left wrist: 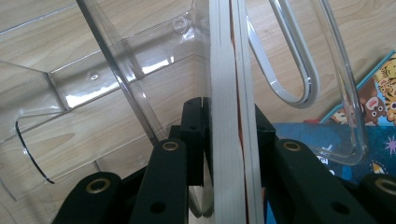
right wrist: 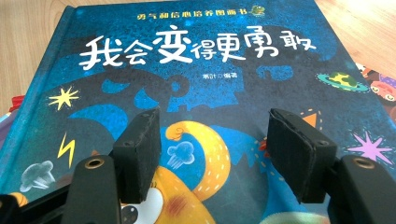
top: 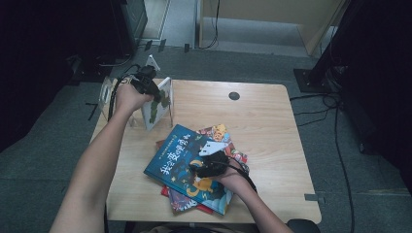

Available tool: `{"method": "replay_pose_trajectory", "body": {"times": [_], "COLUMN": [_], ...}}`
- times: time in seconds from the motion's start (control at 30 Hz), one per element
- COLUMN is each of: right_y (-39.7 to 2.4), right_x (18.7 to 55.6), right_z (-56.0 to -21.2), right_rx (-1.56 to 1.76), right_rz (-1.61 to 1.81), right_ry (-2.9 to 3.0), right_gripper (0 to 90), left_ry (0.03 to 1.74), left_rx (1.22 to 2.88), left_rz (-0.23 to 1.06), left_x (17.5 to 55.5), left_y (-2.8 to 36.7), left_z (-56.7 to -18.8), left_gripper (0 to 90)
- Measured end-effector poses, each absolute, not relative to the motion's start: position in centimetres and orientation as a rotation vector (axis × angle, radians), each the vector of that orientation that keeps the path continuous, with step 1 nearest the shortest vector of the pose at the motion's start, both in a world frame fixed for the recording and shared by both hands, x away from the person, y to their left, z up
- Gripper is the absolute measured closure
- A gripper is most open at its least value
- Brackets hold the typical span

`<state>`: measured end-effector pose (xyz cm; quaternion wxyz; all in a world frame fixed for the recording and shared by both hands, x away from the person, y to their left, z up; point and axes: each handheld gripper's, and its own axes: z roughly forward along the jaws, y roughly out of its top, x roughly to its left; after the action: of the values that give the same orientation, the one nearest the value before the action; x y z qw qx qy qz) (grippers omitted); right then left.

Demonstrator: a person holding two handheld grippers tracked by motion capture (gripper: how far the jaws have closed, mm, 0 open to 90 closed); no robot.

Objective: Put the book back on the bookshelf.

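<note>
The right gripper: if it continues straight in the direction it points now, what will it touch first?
Most likely the blue book on top of the stack. The right gripper has open jaws just above its cover, nothing between them. How far above is unclear.

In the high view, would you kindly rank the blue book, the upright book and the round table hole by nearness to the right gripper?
1. Blue book, directly under the right gripper.
2. Upright book, far-left, in the left gripper.
3. Round table hole, at the far edge; close to second.
</note>
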<state>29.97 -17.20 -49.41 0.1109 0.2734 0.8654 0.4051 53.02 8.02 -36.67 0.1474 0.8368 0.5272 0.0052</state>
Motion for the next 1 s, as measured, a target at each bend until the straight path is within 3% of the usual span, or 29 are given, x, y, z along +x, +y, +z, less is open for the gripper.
{"method": "replay_pose_trajectory", "body": {"times": [1.0], "right_y": [-17.2], "right_x": [29.98], "right_z": [-49.41], "right_rx": [0.804], "right_rz": [1.191], "right_ry": [2.542], "right_gripper": [35.7], "left_ry": [1.535], "left_rx": [2.423], "left_rz": [0.005], "left_x": [53.28], "left_y": [7.88], "left_z": [-37.11], "left_gripper": [74.9]}}
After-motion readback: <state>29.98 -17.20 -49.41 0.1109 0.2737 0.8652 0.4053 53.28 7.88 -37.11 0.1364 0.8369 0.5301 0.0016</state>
